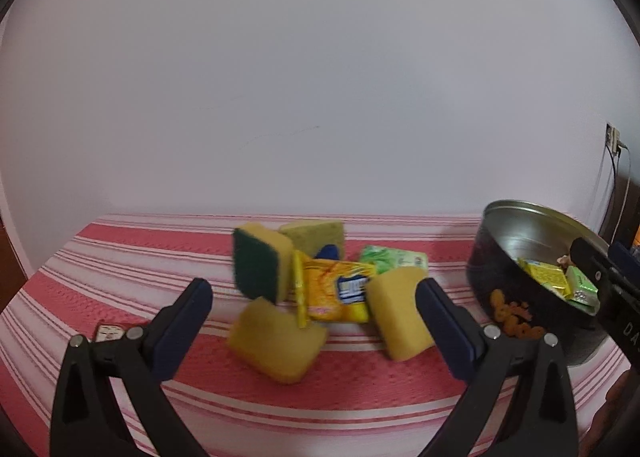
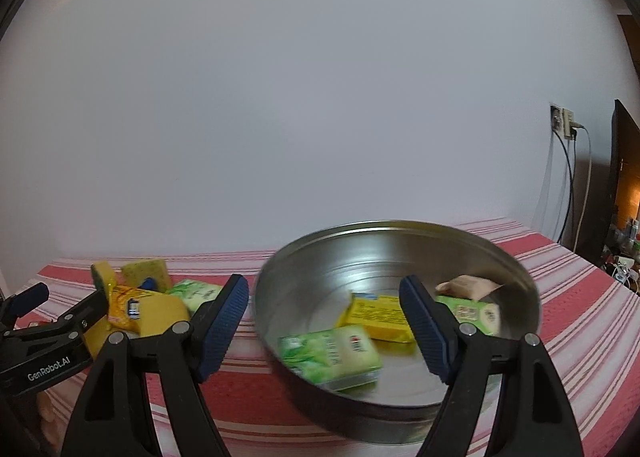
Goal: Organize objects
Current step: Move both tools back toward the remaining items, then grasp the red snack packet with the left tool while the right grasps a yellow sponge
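Note:
Several yellow sponges lie in a pile on the striped cloth: one with a green scrub face [image 1: 262, 263], one in front [image 1: 276, 341], one at the right [image 1: 400, 311]. A yellow-orange packet [image 1: 340, 291] and a green packet [image 1: 394, 259] lie among them. My left gripper [image 1: 314, 331] is open and empty, just short of the pile. My right gripper [image 2: 324, 331] is open and empty over the round metal tin [image 2: 400, 235]. The tin holds a green packet [image 2: 332, 353], a yellow packet [image 2: 380, 317], another green packet [image 2: 476, 313] and a beige sachet [image 2: 468, 285].
The red and white striped cloth [image 1: 120, 257] covers the surface, which ends at a white wall. A small card [image 1: 108, 333] lies at the left. A wall socket with cables [image 2: 564, 125] and dark furniture [image 2: 624, 185] are at the far right.

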Motion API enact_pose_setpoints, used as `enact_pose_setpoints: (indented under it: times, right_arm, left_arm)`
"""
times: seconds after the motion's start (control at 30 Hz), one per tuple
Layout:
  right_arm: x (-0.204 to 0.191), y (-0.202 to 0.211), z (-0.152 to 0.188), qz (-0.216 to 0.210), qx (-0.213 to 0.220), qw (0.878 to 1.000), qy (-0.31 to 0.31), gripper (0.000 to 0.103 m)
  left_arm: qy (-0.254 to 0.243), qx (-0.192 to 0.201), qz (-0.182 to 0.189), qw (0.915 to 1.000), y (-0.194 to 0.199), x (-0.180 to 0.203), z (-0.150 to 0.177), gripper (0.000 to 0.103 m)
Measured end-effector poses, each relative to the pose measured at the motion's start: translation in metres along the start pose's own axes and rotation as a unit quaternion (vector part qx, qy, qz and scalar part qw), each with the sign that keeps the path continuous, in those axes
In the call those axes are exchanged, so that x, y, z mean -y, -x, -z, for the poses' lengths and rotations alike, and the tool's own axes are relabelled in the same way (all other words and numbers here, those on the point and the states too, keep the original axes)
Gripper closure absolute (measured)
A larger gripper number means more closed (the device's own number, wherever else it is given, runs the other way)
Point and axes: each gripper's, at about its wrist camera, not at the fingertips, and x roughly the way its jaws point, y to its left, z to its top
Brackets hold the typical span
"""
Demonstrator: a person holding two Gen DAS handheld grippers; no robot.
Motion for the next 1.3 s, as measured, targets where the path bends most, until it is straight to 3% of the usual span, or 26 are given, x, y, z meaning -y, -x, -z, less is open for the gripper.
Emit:
enact_pose_setpoints:
  times: [0.33, 0.53, 0.77, 0.97, 1.17, 1.3]
  right_arm:
    - [-0.045, -0.010, 0.004, -0.043, -0.028, 0.998, 0.026, 0.023]
    - [-0.066, -0.033, 0.007, -0.073, -0.075, 0.994, 0.032, 0.023]
    - [-0.088, -0.049, 0.015, -0.101, -0.137, 0.985, 0.028, 0.023]
    - [-0.107, -0.080, 0.022, -0.100, -0.193, 0.976, 0.031, 0.023]
    - [-0.118, -0.102, 0.031, -0.106, -0.245, 0.963, 0.037, 0.023]
    - [-0.120, -0.110, 0.037, -0.111, -0.268, 0.956, 0.038, 0.023]
  left_arm:
    - [0.005, -0.032, -0.040, 0.9987, -0.011, -0.061, 0.000, 0.000]
    - [0.019, -0.063, -0.071, 0.9953, -0.015, -0.104, 0.005, 0.000]
    - [0.060, -0.140, -0.079, 0.9851, -0.035, -0.142, 0.016, 0.000]
    - [0.062, -0.172, -0.088, 0.9792, -0.046, -0.148, 0.022, 0.000]
    - [0.102, -0.221, -0.103, 0.9644, -0.061, -0.168, 0.032, 0.000]
    - [0.111, -0.235, -0.105, 0.9598, -0.066, -0.171, 0.036, 0.004]
